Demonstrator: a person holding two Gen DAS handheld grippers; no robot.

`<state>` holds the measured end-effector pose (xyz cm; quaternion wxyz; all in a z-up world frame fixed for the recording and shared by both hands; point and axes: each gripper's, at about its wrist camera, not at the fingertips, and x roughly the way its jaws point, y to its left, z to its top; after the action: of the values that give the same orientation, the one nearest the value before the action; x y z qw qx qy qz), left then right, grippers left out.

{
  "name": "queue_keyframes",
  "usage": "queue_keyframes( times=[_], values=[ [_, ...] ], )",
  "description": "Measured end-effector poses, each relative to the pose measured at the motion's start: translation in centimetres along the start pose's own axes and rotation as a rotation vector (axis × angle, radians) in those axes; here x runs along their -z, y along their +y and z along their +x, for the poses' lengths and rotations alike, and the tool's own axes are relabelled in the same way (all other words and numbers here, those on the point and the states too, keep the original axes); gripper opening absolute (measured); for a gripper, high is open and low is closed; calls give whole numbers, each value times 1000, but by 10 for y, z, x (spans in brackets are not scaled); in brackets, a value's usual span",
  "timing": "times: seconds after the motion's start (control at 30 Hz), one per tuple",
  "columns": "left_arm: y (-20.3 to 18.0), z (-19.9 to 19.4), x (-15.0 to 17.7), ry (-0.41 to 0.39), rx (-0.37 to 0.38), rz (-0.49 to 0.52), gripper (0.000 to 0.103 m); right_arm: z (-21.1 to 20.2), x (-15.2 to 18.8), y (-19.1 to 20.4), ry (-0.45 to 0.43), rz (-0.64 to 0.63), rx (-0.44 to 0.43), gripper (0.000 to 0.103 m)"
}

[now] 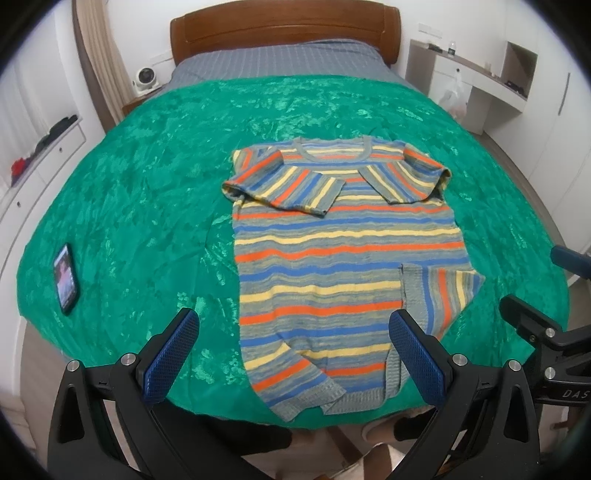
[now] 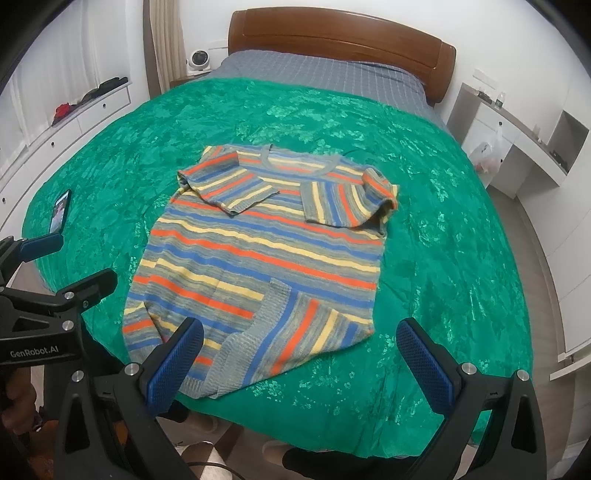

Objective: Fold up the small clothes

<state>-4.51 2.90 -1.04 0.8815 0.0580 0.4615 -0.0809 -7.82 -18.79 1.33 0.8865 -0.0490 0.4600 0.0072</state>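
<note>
Nearest the cameras, the left gripper [image 1: 293,354] hangs over the near edge of the bed with its blue-padded fingers [image 1: 173,347] spread wide and nothing between them; the right gripper [image 2: 301,360] is likewise released and empty, its pads apart above the hem. Between and just beyond them lies the striped knit sweater [image 1: 332,258], flat on the green bedspread [image 1: 147,184], hem toward the foot of the bed and neckline away. Both sleeves are folded across the chest, and the two lower corners of the hem are turned up over the body, the one on the person's right more broadly. A phone [image 1: 66,278] rests on the bedspread well to the left of the sweater, screen lit. Farther back the grey checked sheet [image 1: 280,61] shows past the bedspread's edge, ending at the wooden headboard [image 1: 284,26].
</note>
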Motion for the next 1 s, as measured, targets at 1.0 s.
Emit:
queue_keyframes(
  times=[1.0],
  values=[
    [3,-10,6,-3,-19,15,103,-16,5,-8,7,-6,15,103]
  ],
)
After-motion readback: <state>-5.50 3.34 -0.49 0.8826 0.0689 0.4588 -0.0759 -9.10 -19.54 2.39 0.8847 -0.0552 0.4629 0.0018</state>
